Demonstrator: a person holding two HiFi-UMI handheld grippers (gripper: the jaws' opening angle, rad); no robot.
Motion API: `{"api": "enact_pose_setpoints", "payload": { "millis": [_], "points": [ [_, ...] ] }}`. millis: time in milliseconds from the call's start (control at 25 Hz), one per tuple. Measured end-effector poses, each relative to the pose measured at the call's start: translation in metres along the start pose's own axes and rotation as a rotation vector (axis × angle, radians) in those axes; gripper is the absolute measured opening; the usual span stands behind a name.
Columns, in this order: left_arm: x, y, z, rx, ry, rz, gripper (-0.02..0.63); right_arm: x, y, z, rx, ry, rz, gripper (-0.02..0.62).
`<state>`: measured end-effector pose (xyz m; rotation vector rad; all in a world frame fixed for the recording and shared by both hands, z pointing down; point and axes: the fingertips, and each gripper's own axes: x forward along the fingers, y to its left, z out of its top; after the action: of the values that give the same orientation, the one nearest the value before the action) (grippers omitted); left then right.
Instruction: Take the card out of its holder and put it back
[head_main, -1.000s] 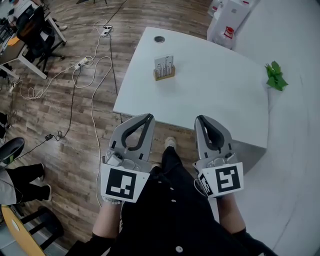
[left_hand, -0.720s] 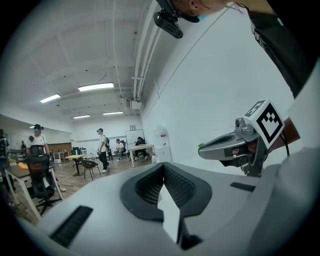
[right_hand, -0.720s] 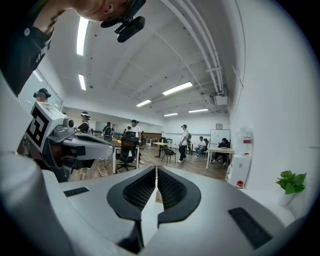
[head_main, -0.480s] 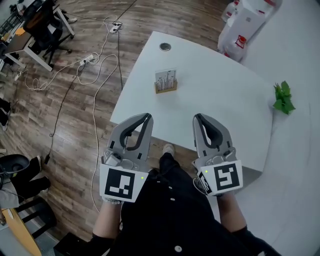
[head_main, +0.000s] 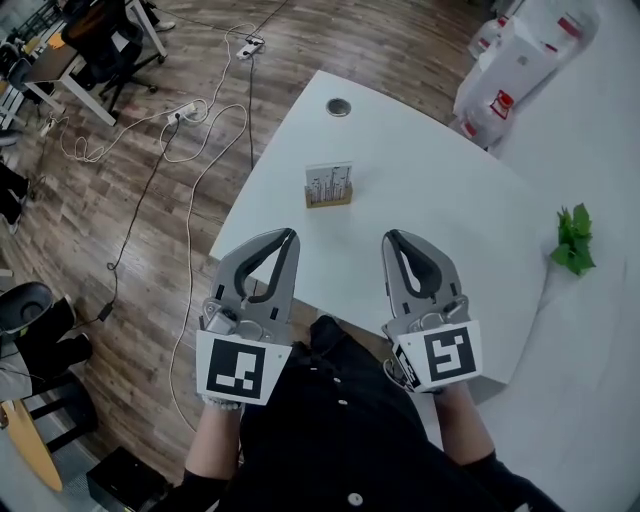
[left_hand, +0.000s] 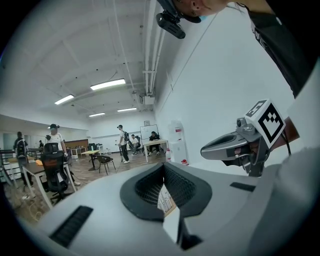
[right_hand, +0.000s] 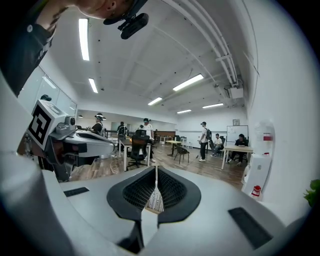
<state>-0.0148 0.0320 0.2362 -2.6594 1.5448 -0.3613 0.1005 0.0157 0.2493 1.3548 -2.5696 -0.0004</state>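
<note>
A white printed card (head_main: 329, 182) stands upright in a small wooden holder (head_main: 329, 201) on the white table (head_main: 440, 190). My left gripper (head_main: 290, 236) and right gripper (head_main: 389, 239) hover side by side over the table's near edge, short of the holder. Both are shut with nothing between the jaws. In the left gripper view the card (left_hand: 165, 199) shows through the loop behind the closed tips of the left gripper (left_hand: 163, 168), with the right gripper (left_hand: 235, 145) alongside. The right gripper view shows the card (right_hand: 156, 198) past the right gripper (right_hand: 156, 168) in the same way.
A round cable grommet (head_main: 339, 107) sits at the table's far corner. A green plant sprig (head_main: 574, 240) lies at the right. White boxes with red labels (head_main: 505, 75) stand beyond the table. Cables (head_main: 185, 130) trail over the wood floor at the left, near an office chair (head_main: 100, 35).
The table and card holder have drawn closer and lower in the head view, so the gripper tips now reach over the near edge. Both grippers stay shut.
</note>
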Motion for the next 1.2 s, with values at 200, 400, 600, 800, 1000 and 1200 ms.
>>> {"api": "enact_pose_setpoints", "payload": {
  "millis": [200, 400, 600, 800, 1000, 1200],
  "points": [
    [0.021, 0.005, -0.002, -0.015, 0.020, 0.032, 0.015, 0.016, -0.017, -0.006, 0.008, 0.011, 0.032, 0.046],
    [0.039, 0.004, -0.009, -0.014, 0.045, 0.060, 0.015, 0.027, -0.032, -0.019, 0.016, 0.031, 0.044, 0.046],
    [0.051, 0.011, -0.018, -0.029, 0.071, 0.068, 0.015, 0.042, -0.034, -0.028, 0.021, 0.049, 0.052, 0.047],
    [0.064, 0.021, -0.026, -0.041, 0.084, 0.066, 0.016, 0.054, -0.039, -0.037, 0.037, 0.062, 0.042, 0.046],
    [0.076, 0.030, -0.038, -0.059, 0.094, 0.053, 0.017, 0.070, -0.043, -0.049, 0.043, 0.087, 0.025, 0.046],
    [0.088, 0.036, -0.054, -0.064, 0.112, 0.046, 0.017, 0.084, -0.045, -0.061, 0.052, 0.109, 0.029, 0.048]
  ]
}}
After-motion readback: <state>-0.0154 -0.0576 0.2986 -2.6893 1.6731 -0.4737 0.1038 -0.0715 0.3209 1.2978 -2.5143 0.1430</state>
